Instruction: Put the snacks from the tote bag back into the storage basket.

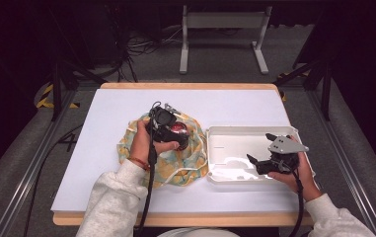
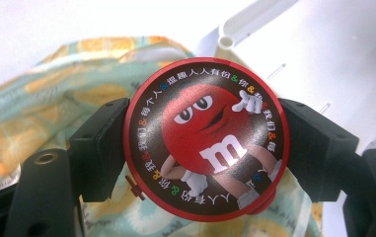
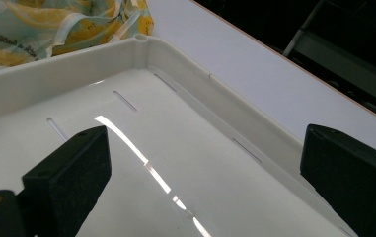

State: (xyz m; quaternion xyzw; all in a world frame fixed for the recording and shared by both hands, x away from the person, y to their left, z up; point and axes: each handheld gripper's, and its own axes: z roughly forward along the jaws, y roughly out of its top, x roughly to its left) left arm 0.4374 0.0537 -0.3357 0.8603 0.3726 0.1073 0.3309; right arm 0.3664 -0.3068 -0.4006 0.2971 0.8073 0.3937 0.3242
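**Left gripper view: red tin clamped, tray waiting**

Left gripper view puts the round red candy tin (image 2: 206,140) squarely between my 2 black pads (image 2: 99,148), which press on its rim from either side, so my left hand-held gripper (image 2: 206,148) is grasping it. The lid carries a red cartoon character with a white "m" and a ring of small printed characters. Beneath the tin lies the patterned cloth bag (image 2: 37,108), pale green with orange patches.

From the high view, my left hand-held gripper (image 1: 171,129) holds the tin (image 1: 178,129) over that bag (image 1: 126,143), which sits crumpled near the middle of the white desk (image 1: 106,108). Just beside the bag, to its right, stands the white plastic tray (image 1: 225,136).

My right hand-held gripper (image 1: 263,149) hangs over the tray's right part, its jaws spread wide with nothing between them. The right gripper view shows the same: 2 pads (image 3: 72,168) well apart above the glossy tray floor (image 3: 175,148).
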